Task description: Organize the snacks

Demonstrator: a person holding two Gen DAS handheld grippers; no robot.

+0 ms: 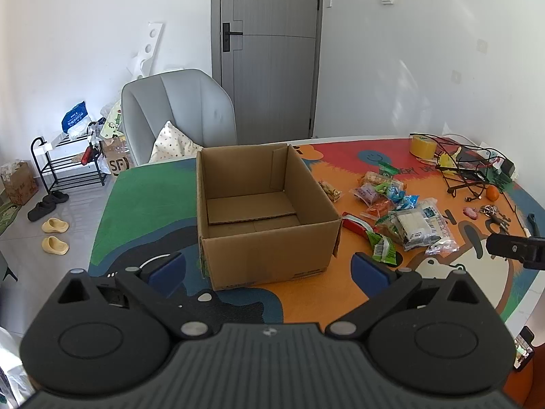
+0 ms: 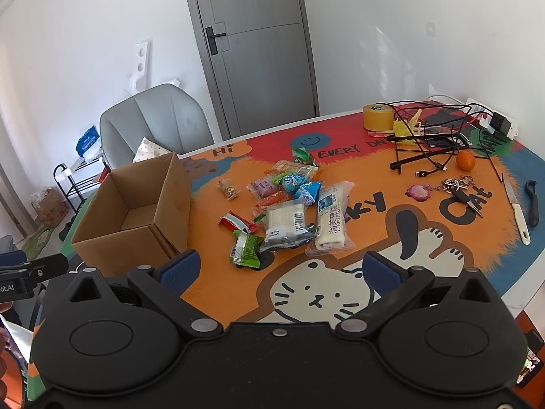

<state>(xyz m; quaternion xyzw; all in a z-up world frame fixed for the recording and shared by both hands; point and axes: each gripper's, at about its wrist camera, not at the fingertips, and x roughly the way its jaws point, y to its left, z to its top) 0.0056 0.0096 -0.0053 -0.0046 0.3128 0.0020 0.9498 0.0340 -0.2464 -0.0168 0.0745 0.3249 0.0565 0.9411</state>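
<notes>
Your left gripper (image 1: 269, 267) hangs over the near edge of the table (image 1: 153, 187) w/ its blue pads (image 1: 167, 267) spread wide and nothing between them. The cardboard box (image 1: 265, 204) sits straight ahead of it, just beyond the fingertips, open top up and bare inside; its near wall fills most of the gap between the two pads in the left wrist view.

Your right gripper (image 2: 281, 269) is likewise wide open and holds nothing. It hovers above the cat drawing on the table mat (image 2: 391, 272). The snack pile (image 2: 289, 201) lies ahead of it, slightly left of center, apart from the fingers. Nearest to you is a green packet (image 2: 247, 247), just beyond the left pad (image 2: 180, 271). Behind that are a clear pack of white cakes (image 2: 286, 221), a long cake bar w/ Chinese print (image 2: 332, 218), a red and green wrapper (image 2: 238, 222), blue candy packs (image 2: 306, 191) and a few more small wrappers at the far end. One little packet (image 2: 228, 189) lies alone btwn the pile and the box.

From the right wrist view the box stands left of the pile, near it but not touching. All snacks are on the mat, none inside the box.

Farther right, well apart from the pile: an orange (image 2: 465, 161), a tape roll (image 2: 378, 116), keys (image 2: 460, 191), a knife (image 2: 517, 211) and a wire stand w/ cables (image 2: 429, 143).
</notes>
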